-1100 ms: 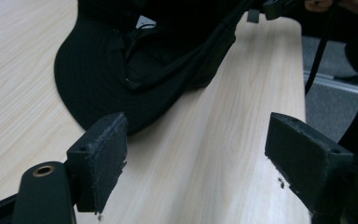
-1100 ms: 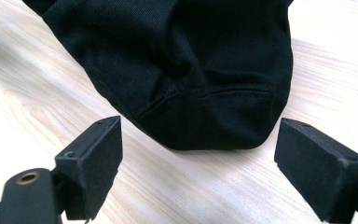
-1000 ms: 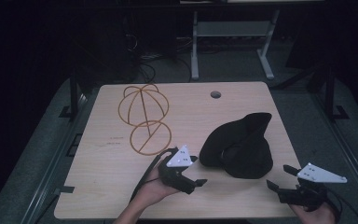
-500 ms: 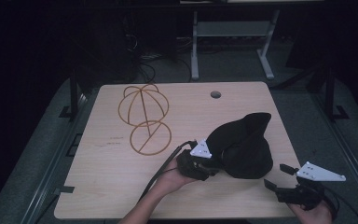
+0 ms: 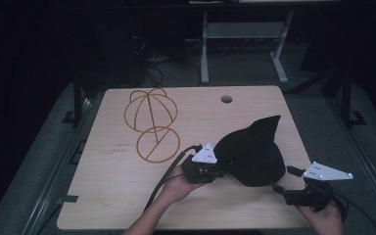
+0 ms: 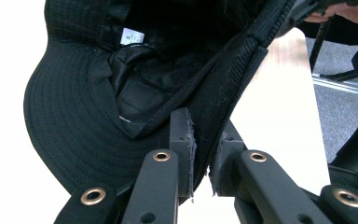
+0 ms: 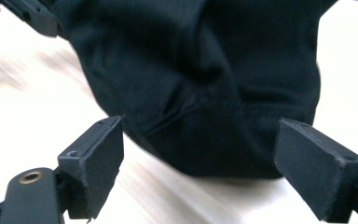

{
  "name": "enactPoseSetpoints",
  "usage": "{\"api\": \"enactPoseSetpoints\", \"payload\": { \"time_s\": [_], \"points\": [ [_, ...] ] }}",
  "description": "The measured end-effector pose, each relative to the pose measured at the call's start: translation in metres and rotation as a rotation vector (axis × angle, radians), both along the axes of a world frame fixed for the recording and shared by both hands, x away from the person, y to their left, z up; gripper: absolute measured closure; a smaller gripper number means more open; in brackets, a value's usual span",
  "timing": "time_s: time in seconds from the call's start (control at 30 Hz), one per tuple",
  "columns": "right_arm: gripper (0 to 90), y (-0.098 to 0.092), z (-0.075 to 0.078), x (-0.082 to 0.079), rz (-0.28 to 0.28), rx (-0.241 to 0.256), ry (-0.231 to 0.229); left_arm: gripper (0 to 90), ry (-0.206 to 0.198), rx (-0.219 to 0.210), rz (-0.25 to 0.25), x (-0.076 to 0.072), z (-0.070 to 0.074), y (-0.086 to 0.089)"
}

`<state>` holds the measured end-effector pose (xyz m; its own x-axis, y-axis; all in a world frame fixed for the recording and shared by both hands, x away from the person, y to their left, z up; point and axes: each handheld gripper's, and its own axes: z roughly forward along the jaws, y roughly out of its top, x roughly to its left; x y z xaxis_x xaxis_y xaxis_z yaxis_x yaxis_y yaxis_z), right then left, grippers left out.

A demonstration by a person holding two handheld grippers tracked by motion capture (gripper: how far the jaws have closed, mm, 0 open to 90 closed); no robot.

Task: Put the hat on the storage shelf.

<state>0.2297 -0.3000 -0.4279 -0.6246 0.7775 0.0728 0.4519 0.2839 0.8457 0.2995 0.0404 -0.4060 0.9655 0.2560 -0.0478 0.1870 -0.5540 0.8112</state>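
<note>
Now the left gripper point(image 6: 201, 161) has its jaws pinched on the edge of the black hat point(image 5: 254, 152) lying at the table's point(image 5: 103, 196) right side, while the right gripper point(image 7: 198, 172), jaws wide apart, sits just beside it.

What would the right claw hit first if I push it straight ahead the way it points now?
Most likely the black fabric hat. It lies directly ahead of the open right claw, seemingly apart from both jaws, with bare wooden table between; depth is hard to judge.

the left gripper point(image 5: 219, 171) has slid right to the black hat point(image 5: 254, 152) and pinched its brim
</note>
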Motion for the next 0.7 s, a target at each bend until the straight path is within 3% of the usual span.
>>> {"api": "enactPoseSetpoints", "payload": {
  "time_s": [0.33, 0.37, 0.43, 0.5, 0.57, 0.63, 0.67, 0.7],
  "points": [
    [25.4, 0.005, 0.003, 0.027, 0.016, -0.003, -0.011, 81.3, 0.007, -0.025, -0.009, -0.002, 0.003, 0.005],
    [32.0, 0.005, 0.0, 0.033, 0.029, 0.024, -0.001, 81.3, 0.004, -0.024, -0.01, -0.001, 0.003, 0.005],
    [36.7, 0.005, -0.002, 0.036, 0.043, 0.039, 0.005, 81.3, 0.004, -0.023, -0.011, -0.002, 0.003, 0.005],
    [39.7, 0.005, -0.003, 0.037, 0.05, 0.04, 0.008, 81.5, 0.004, -0.021, -0.013, -0.002, 0.003, 0.005],
    [53.2, 0.007, -0.005, 0.038, 0.071, 0.044, 0.005, 81.8, 0.001, -0.019, -0.011, -0.002, 0.003, 0.005],
    [57.9, 0.008, -0.005, 0.039, 0.079, 0.041, -0.002, 82.0, 0.002, -0.019, -0.011, -0.002, 0.003, 0.005],
    [67.1, 0.01, -0.005, 0.039, 0.085, 0.029, -0.008, 81.9, 0.0, -0.019, -0.01, -0.003, 0.003, 0.005],
    [70.0, 0.011, -0.005, 0.039, 0.091, 0.024, -0.004, 81.9, 0.0, -0.019, -0.01, -0.003, 0.003, 0.005]
  ]
}}
